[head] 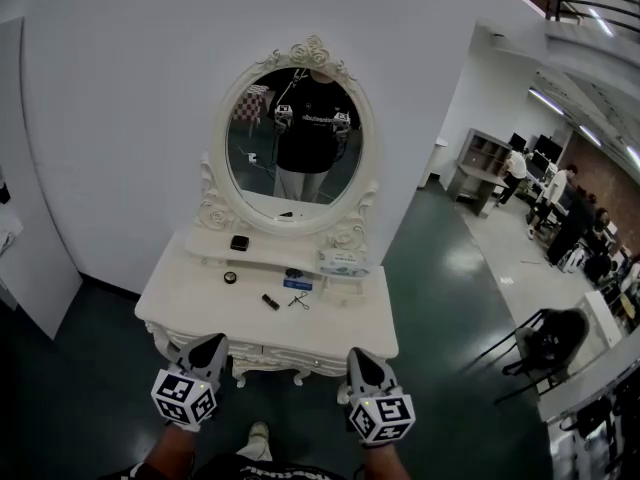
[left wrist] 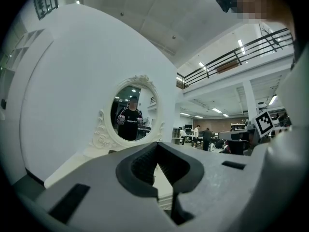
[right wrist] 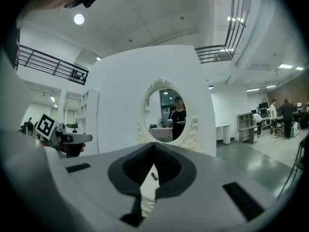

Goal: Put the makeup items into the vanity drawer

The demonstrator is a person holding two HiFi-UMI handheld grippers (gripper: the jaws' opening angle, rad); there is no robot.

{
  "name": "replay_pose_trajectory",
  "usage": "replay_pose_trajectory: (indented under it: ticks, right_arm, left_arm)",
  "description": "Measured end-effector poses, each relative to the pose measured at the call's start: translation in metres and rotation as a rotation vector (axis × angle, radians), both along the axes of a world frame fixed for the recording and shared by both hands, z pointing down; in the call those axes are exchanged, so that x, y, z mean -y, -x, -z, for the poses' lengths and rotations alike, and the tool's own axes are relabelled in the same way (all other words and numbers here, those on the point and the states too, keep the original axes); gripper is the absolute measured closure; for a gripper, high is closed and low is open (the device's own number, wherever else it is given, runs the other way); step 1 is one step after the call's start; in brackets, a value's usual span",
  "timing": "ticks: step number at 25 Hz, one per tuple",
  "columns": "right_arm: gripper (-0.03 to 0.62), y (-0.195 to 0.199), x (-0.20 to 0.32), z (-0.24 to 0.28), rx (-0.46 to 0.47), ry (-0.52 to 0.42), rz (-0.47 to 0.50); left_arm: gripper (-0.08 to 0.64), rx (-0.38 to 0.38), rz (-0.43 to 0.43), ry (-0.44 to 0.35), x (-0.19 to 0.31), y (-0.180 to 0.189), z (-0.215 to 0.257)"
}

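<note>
Head view, small dark makeup items point(head: 270, 301), scattered on white vanity point(head: 345, 336)

On the ornate white vanity table point(head: 345, 323), a round dark piece point(head: 230, 277), a short black stick point(head: 270, 302) and a flat blue piece point(head: 297, 284) are shown too small to be identified. Its carved white drawer front point(head: 270, 351) is partly covered by the left gripper point(head: 214, 344) and right gripper point(head: 360, 356). The person's forearms point(head: 170, 455) are cut off by the head view's lower edge. In both gripper views the tabletop is mostly hidden behind grey jaws.
</note>
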State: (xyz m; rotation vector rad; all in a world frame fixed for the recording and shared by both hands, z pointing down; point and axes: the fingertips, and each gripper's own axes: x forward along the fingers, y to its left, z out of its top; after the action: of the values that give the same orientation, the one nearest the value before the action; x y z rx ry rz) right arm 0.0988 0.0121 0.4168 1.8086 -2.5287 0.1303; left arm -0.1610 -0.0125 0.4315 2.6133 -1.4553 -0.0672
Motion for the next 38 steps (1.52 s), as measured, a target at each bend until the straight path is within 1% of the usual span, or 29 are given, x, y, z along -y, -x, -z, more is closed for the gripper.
replay_pose_trajectory:
  ticks: [6,11,17,23,29,32,36,38]
  right_arm:
    - [0.589,0.001,0.063,-0.002,0.008,0.016,0.002]
    - [0.589,0.004,0.106,-0.001,0.009,0.024,-0.004]
    - [0.589,0.007,0.151,-0.003,-0.015,0.036,-0.040]
    - [0.589,0.013,0.169,-0.001,-0.019,0.037,-0.064]
    - [0.589,0.012,0.173,-0.004,-0.011,0.060,-0.079]
    - [0.589,0.014,0.173,-0.007,-0.012,0.066,-0.081]
    - [0.589,0.019,0.174,-0.014,-0.017,0.081,-0.066]
    - [0.589,0.019,0.177,-0.017,-0.019,0.086,-0.060]
  left_arm:
    - [0.555,0.006,-0.008,0.015,0.061,-0.003,-0.003]
    - [0.555,0.026,-0.022,0.028,0.106,-0.003,-0.005]
    - [0.555,0.026,-0.036,0.026,0.152,0.000,-0.009]
    - [0.555,0.031,-0.071,0.008,0.181,-0.001,-0.008]
    - [0.555,0.029,-0.106,0.007,0.192,-0.011,-0.014]
    - [0.555,0.026,-0.113,0.003,0.193,-0.012,-0.016]
    - [0.555,0.059,-0.106,-0.002,0.196,-0.015,-0.025]
    - [0.555,0.063,-0.105,0.000,0.198,-0.017,-0.027]
